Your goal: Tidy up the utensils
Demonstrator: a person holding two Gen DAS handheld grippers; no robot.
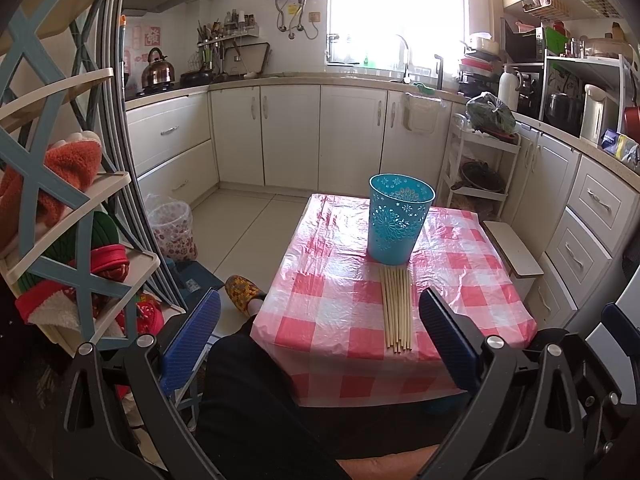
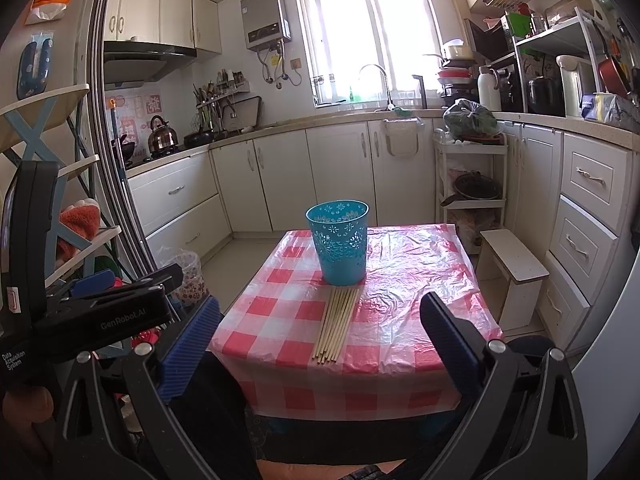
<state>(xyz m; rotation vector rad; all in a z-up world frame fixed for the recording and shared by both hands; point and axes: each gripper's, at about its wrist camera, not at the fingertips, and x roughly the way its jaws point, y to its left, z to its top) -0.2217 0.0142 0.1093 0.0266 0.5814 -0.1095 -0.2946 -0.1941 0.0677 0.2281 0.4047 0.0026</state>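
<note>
The chopsticks [image 2: 337, 322] lie lengthwise ahead, pointing at the blue basket [image 2: 339, 242]; both grippers [image 1: 320, 336] [image 2: 320, 344] hang spread (empty), neither clearly nearer.

Both grippers are the same build: black plastic frames with silver screw heads at the pivots and ribbed blue pads [image 1: 192, 340] on the fingers. The left gripper [image 2: 120, 304], seen beside the checked table [image 2: 400, 300], has white "GenRobot.AI" lettering. Person's wearing dark trousers [image 1: 240, 380] and a yellow patterned slipper [image 1: 244, 290].
</note>
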